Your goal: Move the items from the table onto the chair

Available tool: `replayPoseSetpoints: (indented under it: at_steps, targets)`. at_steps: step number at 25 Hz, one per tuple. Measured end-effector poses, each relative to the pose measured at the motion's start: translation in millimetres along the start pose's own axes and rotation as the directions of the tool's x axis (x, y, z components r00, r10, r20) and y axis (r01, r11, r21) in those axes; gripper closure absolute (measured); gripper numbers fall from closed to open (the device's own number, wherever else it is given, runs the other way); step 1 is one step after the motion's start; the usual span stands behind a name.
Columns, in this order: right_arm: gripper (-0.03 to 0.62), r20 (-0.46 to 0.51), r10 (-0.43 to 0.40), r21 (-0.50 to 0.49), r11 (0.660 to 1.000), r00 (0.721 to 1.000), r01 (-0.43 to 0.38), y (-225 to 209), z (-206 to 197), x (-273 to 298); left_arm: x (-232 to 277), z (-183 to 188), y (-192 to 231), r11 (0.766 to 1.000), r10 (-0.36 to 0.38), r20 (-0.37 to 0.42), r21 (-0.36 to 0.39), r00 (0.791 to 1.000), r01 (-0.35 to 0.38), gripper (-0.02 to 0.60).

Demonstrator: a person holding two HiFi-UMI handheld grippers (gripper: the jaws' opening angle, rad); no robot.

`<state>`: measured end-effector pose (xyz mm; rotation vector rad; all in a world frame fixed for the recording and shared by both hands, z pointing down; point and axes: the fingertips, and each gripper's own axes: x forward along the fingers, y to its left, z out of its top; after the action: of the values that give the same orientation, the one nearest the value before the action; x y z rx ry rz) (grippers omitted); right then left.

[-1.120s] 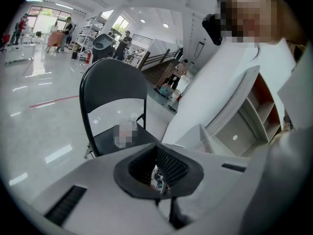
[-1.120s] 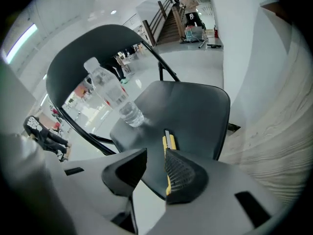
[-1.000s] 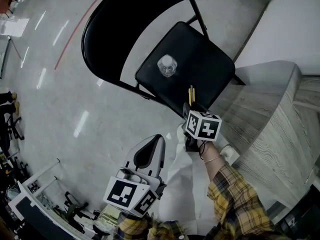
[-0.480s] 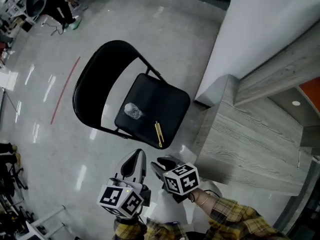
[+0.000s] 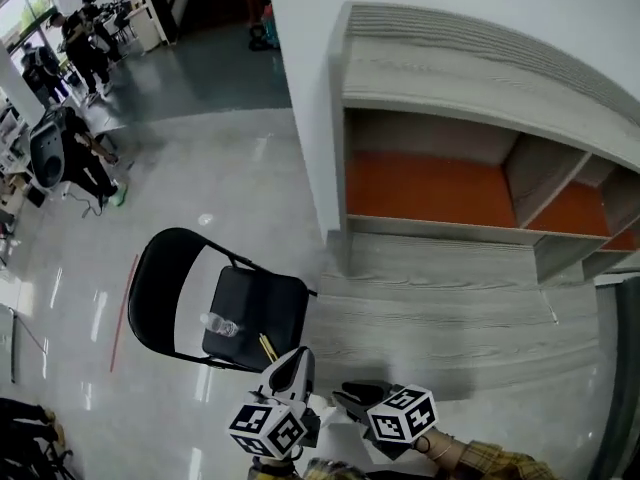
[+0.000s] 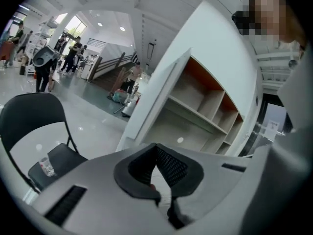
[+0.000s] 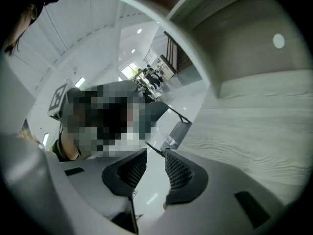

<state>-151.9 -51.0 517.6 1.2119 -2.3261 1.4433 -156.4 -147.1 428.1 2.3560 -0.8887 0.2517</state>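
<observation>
A black folding chair (image 5: 160,286) stands on the floor left of the grey wooden table (image 5: 440,308). On its seat a clear bottle (image 5: 220,325) lies beside thin yellow sticks (image 5: 267,347). My left gripper (image 5: 298,360) hangs low in the head view, short of the chair, its jaws shut on nothing. The right gripper (image 5: 348,396) is beside it, open and empty. In the left gripper view the closed pads (image 6: 156,148) point toward the table, with the chair (image 6: 29,116) and bottle (image 6: 47,166) at left. The right gripper (image 7: 155,153) looks past the seat (image 7: 180,131) and bottle (image 7: 168,141).
Behind the table rises a grey shelf unit with orange back panels (image 5: 430,188) against a white wall. A red line (image 5: 122,313) is taped on the shiny floor left of the chair. Several people (image 5: 80,48) stand by equipment at the far left.
Both grippers have drawn back and up from the chair seat; the right one left the yellow sticks lying there. The head view has lifted and now takes in the table and shelves.
</observation>
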Motion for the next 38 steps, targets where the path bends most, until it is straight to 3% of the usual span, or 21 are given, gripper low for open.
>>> replayPoseSetpoints:
  at_steps: [4, 9, 14, 18, 22, 26, 29, 38]
  targets:
    - [0.468, 0.151, -0.059, 0.02, 0.998, 0.987, 0.057, -37, 27, -98, 38, 1, -95, 0.99, -0.116, -0.02, 0.083, 0.993, 0.117, 0.577]
    - [0.468, 0.328, -0.14, 0.057, 0.99, 0.934, 0.128, -76, 41, -217, 68, -7, -206, 0.962, -0.224, -0.03, 0.156, 0.974, 0.226, 0.577]
    - [0.473, 0.499, -0.229, 0.12, 0.973, 0.836, 0.195, -112, 43, -333, 90, -32, -311, 0.921, -0.325, -0.059, 0.204, 0.944, 0.33, 0.577]
    - [0.521, 0.588, -0.319, 0.18, 0.948, 0.743, 0.264, -137, 32, -416, 94, -61, -378, 0.88, -0.391, -0.124, 0.238, 0.912, 0.41, 0.577]
    - [0.554, 0.645, -0.373, 0.227, 0.927, 0.667, 0.299, -151, 24, -468, 93, -78, -411, 0.847, -0.429, -0.181, 0.258, 0.885, 0.464, 0.577]
    - [0.567, 0.665, -0.419, 0.214, 0.9, 0.619, 0.38, -148, 23, -494, 94, -75, -423, 0.829, -0.447, -0.192, 0.279, 0.874, 0.485, 0.577]
    - [0.575, 0.663, -0.443, 0.201, 0.882, 0.603, 0.427, -145, 22, -501, 95, -71, -425, 0.823, -0.456, -0.196, 0.278, 0.868, 0.495, 0.577]
    - [0.576, 0.648, -0.432, 0.123, 0.872, 0.627, 0.473, -133, 33, -503, 96, -66, -432, 0.812, -0.479, -0.196, 0.271, 0.855, 0.517, 0.577]
